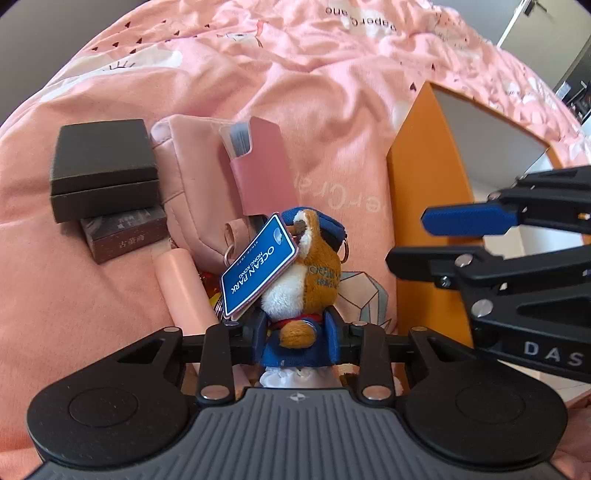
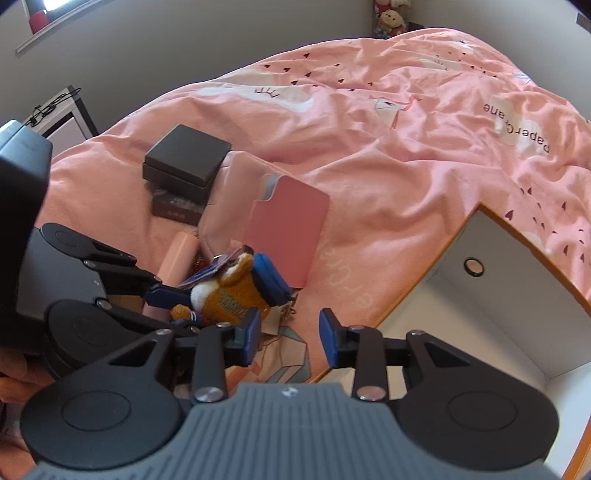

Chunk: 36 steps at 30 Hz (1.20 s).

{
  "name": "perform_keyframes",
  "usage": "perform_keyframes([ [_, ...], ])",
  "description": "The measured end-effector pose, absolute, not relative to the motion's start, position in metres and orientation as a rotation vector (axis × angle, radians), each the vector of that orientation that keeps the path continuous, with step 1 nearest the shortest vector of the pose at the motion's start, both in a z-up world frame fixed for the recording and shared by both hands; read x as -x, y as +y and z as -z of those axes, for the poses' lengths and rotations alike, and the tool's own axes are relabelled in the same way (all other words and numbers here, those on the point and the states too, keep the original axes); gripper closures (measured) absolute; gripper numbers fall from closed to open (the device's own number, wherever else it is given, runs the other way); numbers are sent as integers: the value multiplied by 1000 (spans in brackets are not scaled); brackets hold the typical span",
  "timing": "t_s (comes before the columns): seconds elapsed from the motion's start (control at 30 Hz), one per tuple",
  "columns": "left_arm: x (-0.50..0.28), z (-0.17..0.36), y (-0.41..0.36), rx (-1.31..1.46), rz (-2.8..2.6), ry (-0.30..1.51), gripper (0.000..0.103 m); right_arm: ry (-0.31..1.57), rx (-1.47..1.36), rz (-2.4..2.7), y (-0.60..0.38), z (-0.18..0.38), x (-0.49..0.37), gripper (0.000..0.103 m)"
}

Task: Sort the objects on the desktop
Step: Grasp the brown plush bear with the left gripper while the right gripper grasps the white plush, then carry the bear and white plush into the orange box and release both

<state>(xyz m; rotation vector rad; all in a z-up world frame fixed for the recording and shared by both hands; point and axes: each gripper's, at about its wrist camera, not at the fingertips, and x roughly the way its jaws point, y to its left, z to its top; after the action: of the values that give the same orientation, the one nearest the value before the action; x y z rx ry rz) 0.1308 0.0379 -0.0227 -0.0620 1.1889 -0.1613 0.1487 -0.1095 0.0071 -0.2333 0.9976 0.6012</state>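
A pink duvet (image 2: 369, 122) printed with small dark hearts, closed-eye lashes and the words "Paper Crane" covers the bed, rumpled into soft folds. Behind it runs a plain grey wall (image 2: 184, 48), with a dark-framed side table (image 2: 70, 110) at far left and soft toys (image 2: 391, 18) in the far corner.

On the bedding, from the left: a black lidded box (image 1: 103, 166) stacked on a brown printed box (image 1: 125, 236), a pale pink cylinder (image 1: 184, 291), a pink pouch (image 1: 195, 177) and a pink card sleeve (image 1: 262, 166) leaning on it. Next comes the plush keychain toy (image 1: 310, 273) in blue cap and jacket, with a blue "Ocean Park" tag (image 1: 258, 262). The left gripper (image 1: 295, 332) has its jaws clenched on the toy's body. At right stands an open orange box (image 1: 421, 221) with a white interior, touching the duvet. The right gripper (image 2: 290, 339) hangs over the box's near edge, jaws apart with nothing between them.
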Motion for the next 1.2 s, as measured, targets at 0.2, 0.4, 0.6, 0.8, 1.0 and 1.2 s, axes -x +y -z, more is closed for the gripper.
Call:
perform_keyframes([
  [0.2,-106,-16,60,155,187,1107,70,1016,267,-680,-102,-17,-140,67],
  [0.4,-88,-53,83,196,164,1015,70,1082,333,-770,-82,-18,-129,66],
  [0.6,-74,-72,102,207,120,964,70,1185,508,-939,-43,3,-114,67],
  [0.8,-63,-69,113,225,111,962,70,1237,642,-945,-28,26,-113,73],
  [1.0,-59,-60,123,236,99,969,69,1272,623,-913,-34,45,-117,91],
  [1.2,-57,-53,122,233,112,978,69,1210,607,-886,-35,41,-113,99],
])
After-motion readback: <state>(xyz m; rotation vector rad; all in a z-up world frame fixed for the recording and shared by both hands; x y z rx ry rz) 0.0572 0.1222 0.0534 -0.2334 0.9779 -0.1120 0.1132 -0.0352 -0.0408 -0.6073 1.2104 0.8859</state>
